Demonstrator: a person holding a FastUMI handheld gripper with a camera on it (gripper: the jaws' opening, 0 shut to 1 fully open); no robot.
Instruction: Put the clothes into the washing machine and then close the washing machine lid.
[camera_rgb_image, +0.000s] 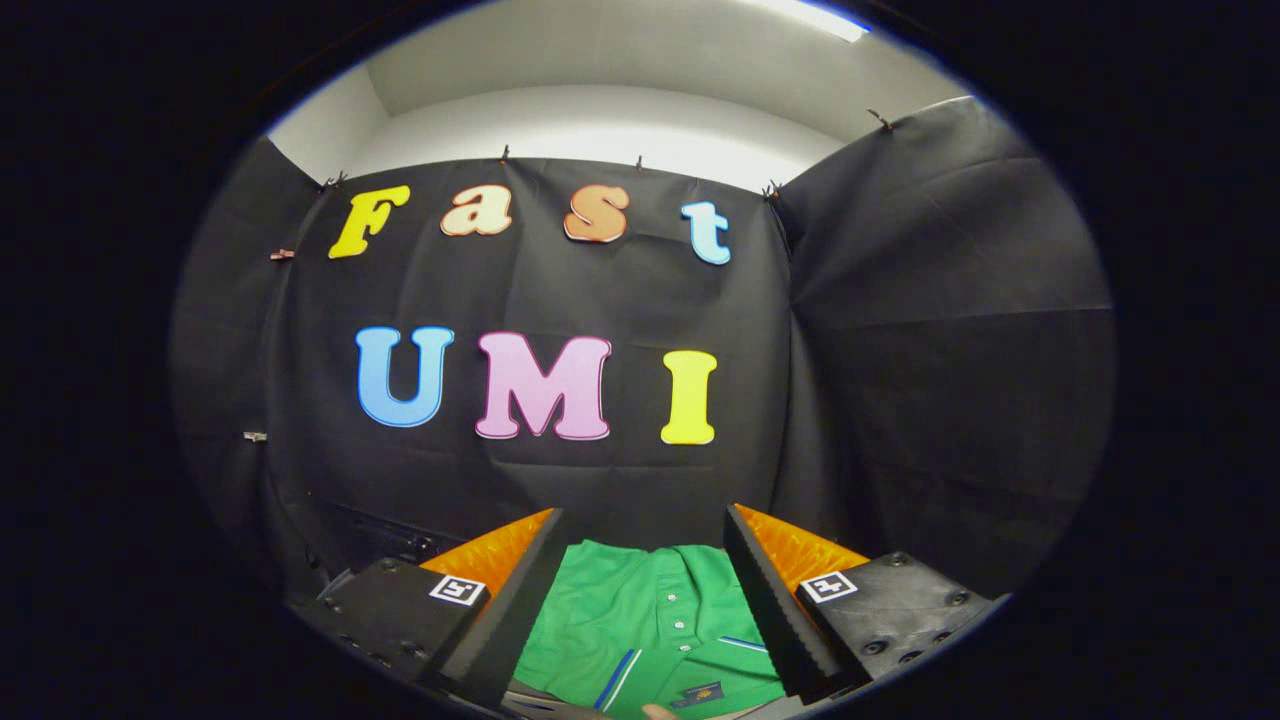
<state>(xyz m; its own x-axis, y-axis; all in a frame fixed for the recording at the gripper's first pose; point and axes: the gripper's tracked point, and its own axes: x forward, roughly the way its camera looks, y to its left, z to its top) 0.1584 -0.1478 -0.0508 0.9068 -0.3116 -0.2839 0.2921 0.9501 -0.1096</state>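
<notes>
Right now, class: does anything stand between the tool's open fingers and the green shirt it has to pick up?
Nothing visible does. The tool is open, and the green polo shirt with blue-and-white trim lies flat directly below the gap between its fingers, untouched. The black cloth wall hangs beyond it.

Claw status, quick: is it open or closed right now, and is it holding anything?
Claw: open, holding nothing; the green polo shirt lies between and below its spread fingers.
</notes>
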